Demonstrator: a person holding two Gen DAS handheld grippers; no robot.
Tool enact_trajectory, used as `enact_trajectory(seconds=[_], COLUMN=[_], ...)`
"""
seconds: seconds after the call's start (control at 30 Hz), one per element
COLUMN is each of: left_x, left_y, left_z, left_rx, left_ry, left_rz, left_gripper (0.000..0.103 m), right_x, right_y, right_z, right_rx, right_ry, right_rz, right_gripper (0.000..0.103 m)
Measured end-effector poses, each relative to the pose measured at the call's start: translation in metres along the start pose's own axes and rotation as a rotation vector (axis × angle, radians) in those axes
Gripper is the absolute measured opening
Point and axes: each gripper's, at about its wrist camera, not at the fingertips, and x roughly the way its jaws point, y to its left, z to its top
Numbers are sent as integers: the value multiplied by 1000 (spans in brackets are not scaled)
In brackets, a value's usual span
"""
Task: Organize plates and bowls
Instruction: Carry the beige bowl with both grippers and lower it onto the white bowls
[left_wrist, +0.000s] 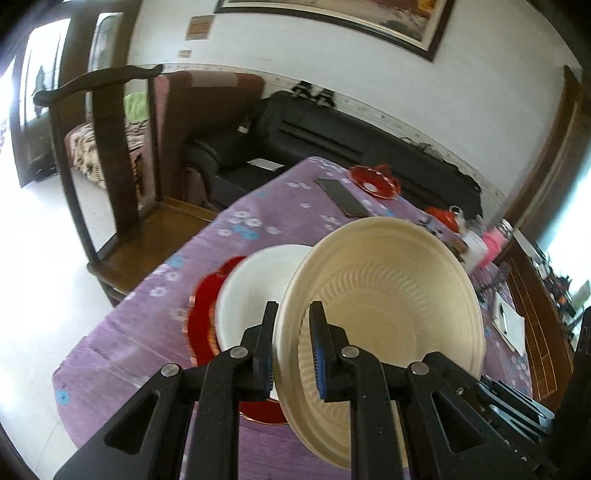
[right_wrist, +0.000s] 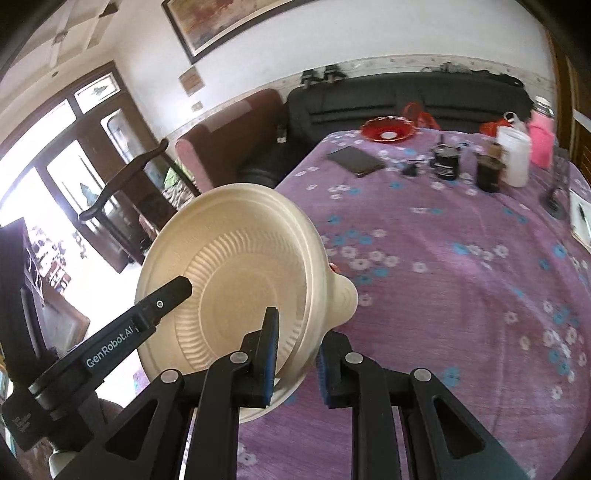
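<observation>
A cream ribbed bowl (left_wrist: 388, 295) hangs tilted on edge above the purple flowered tablecloth (left_wrist: 147, 354). My left gripper (left_wrist: 293, 308) is shut on its rim. The same cream bowl (right_wrist: 240, 273) fills the lower left of the right wrist view, where my right gripper (right_wrist: 297, 328) is shut on another part of the rim. One finger of the left gripper (right_wrist: 162, 302) lies across the bowl's inside there. Behind the held bowl, a white bowl (left_wrist: 255, 280) sits on a red plate (left_wrist: 201, 314) near the table's left edge.
A dark phone (left_wrist: 343, 197) and a red glass dish (left_wrist: 375, 181) lie at the table's far end. Dark jars (right_wrist: 489, 171), a white tub (right_wrist: 513, 155) and a pink container (right_wrist: 541, 142) stand far right. A wooden chair (left_wrist: 122, 147) is beside the table.
</observation>
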Motion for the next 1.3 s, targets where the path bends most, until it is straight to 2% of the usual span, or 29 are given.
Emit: enact_trajectory(seconds=[0.27,0.6,1.3], left_x=[13,36,68], left_y=[22,26,25], left_z=[-2,-3,0], left_rx=[1,39,52], left_ry=[-14,-21,30], left_rz=[70,150,164], left_gripper=[16,17,18], right_x=[35,71,90], right_y=[20,22,15], right_z=[-1,1,11], right_rx=[-50,-74,-94], right_ry=[45,87,83], right_rz=[-40,-86,-133], right_gripper=[20,20,21])
